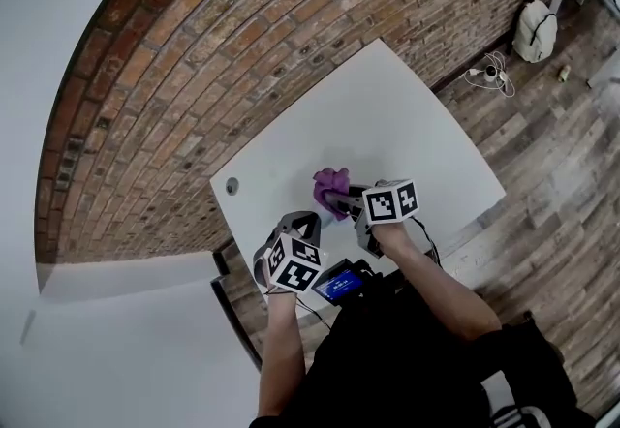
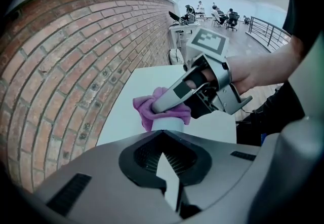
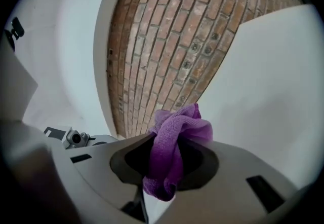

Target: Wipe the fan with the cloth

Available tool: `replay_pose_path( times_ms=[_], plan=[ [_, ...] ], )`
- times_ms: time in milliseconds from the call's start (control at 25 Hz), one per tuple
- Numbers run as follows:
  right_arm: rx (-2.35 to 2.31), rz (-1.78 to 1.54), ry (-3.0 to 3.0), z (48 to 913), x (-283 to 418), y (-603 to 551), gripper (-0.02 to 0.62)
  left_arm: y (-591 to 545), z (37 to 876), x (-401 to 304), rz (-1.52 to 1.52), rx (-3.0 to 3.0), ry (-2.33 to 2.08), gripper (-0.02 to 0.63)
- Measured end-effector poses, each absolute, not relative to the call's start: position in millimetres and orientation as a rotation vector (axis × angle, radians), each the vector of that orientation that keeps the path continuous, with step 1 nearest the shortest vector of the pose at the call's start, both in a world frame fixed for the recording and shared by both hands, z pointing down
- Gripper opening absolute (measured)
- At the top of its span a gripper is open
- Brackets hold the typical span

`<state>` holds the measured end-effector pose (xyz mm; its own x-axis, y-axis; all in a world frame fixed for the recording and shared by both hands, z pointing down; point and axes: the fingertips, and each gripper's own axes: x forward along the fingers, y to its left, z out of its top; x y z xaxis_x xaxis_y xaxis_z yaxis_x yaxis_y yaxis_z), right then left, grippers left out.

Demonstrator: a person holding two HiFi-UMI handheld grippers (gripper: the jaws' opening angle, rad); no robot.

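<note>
A purple cloth (image 1: 330, 189) is bunched in my right gripper (image 1: 336, 200), which is shut on it over the white table (image 1: 387, 126). In the right gripper view the cloth (image 3: 174, 139) hangs out between the jaws of that gripper (image 3: 164, 167). The left gripper view shows the right gripper (image 2: 161, 106) pressing the cloth (image 2: 152, 109) onto the pale rounded top of a small white fan (image 2: 167, 124). My left gripper (image 2: 167, 170) is shut, with a white part of the fan between its jaws. In the head view, where the fan does not show, the left gripper (image 1: 303, 221) sits just left of the cloth.
A brick wall (image 1: 194, 77) runs behind the table, which has a round grommet (image 1: 232, 186) near its left corner. A white bag (image 1: 535, 29) and a cable (image 1: 489, 74) lie on the wooden floor at the right. A small blue-screened device (image 1: 339, 283) sits at my waist.
</note>
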<state>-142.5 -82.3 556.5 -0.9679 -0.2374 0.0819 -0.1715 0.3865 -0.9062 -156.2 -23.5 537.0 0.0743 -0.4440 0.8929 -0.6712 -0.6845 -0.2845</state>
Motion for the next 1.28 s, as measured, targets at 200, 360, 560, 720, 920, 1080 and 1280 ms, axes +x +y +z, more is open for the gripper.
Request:
replay_pose_path(
  times_ms=[200,360,560,720,920,1080,1280],
  plan=[
    [-0.422,-1.790,2.552,605,-139,-79,0.094,-24,536,-157,1.657,2.143,-1.146,0.005],
    [-0.481,-1.839,2.567,618,-126,-83,0.094,-24,536,-157,1.652,2.141,-1.147,0.005],
    [-0.317,-1.659,2.457,540,-129,-96,0.094,-25,536,-157,1.658,2.141,-1.150,0.005],
    [-0.295,-1.661,2.527,544,-144,-84,0.094,-24,537,-156,1.669,2.136,-1.144,0.005],
    [-0.400,-1.782,2.484,595,-141,-82,0.094,-24,537,-157,1.672,2.134,-1.143,0.005],
    [-0.413,-1.917,2.423,630,-142,-73,0.094,-24,536,-157,1.665,2.133,-1.144,0.005],
    [-0.400,-2.010,2.190,631,-139,-68,0.094,-24,536,-156,1.654,2.131,-1.149,0.005]
  ],
)
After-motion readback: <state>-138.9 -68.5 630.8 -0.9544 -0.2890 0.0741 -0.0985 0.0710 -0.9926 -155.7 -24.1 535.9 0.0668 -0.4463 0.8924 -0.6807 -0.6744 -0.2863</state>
